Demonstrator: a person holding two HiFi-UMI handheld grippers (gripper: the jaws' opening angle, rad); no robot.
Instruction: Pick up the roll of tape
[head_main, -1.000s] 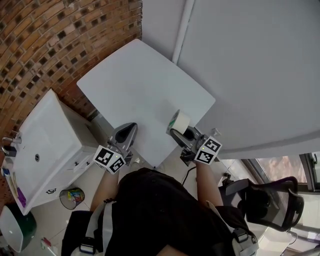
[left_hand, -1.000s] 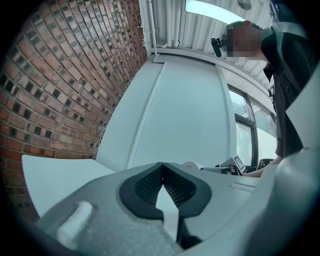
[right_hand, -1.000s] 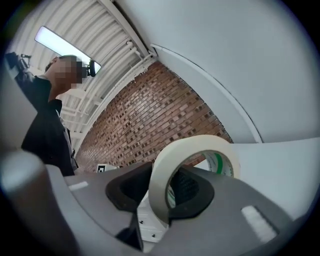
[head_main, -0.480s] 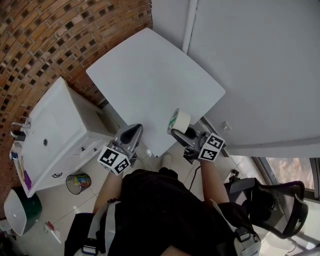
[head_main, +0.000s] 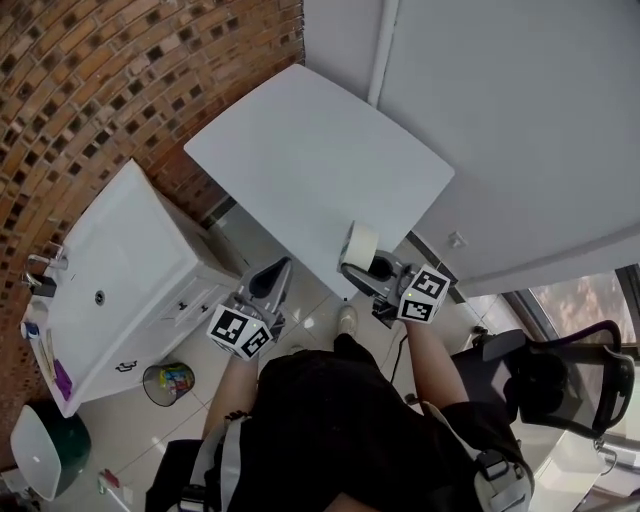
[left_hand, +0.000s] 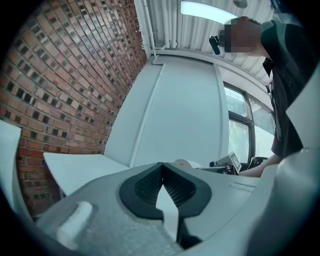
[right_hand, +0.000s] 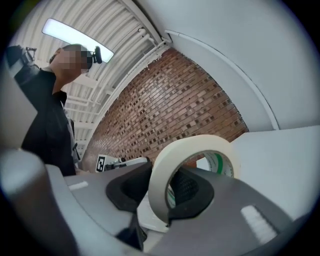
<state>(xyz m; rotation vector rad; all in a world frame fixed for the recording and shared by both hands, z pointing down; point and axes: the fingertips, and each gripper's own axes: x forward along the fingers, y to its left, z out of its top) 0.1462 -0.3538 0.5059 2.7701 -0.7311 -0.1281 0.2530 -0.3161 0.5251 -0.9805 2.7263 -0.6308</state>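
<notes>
The roll of cream masking tape stands on edge between the jaws of my right gripper, which is shut on it. In the right gripper view the tape fills the gap of the right gripper, with green print inside its core. My left gripper is shut and holds nothing; in its own view its fingertips meet. Both grippers hang over the floor, just off the near edge of the white table. From the left gripper view the tape shows at the right.
A white sink counter stands at the left by the brick wall. A small bin and a green bin sit on the floor. A black office chair is at the right. My shoe shows below the grippers.
Both grippers have drawn back from above the table's near edge to over the floor. The tape has stayed in the right gripper's jaws. The left gripper has stayed shut.
</notes>
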